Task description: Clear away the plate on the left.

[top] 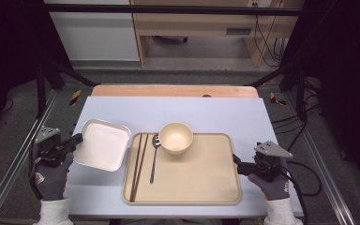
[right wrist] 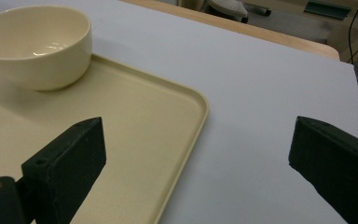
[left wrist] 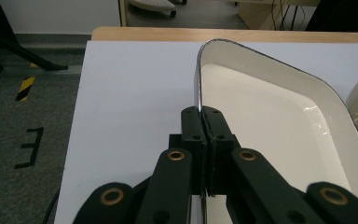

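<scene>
A: Where's the white dish [top: 101, 144] right now?

B: On the left of the table [top: 192, 110], just beside the tan tray [top: 201, 183]. The left tool [top: 76, 139] is clenched on the dish's left rim; in the left gripper view the jaws pinch only that thin wall

A: So what worries you?

B: A one-edge pinch. I'd judge the dish could pivot or slip out if it's lifted fast, since its whole weight hangs to one side of the grip

A: And if it goes toward the tray?

B: Its right edge sits touching or nearly touching the tray's left rim. It could catch there, or swing into the chopsticks [top: 139, 165] and the spoon [top: 154, 154] and scatter them. The bowl [top: 176, 137] at the far end of the tray stands close too

A: The right tool [top: 236, 165]?

B: Released, jaws standing wide by the tray's right edge, holding nothing, so the tray isn't steadied if it gets bumped
</scene>
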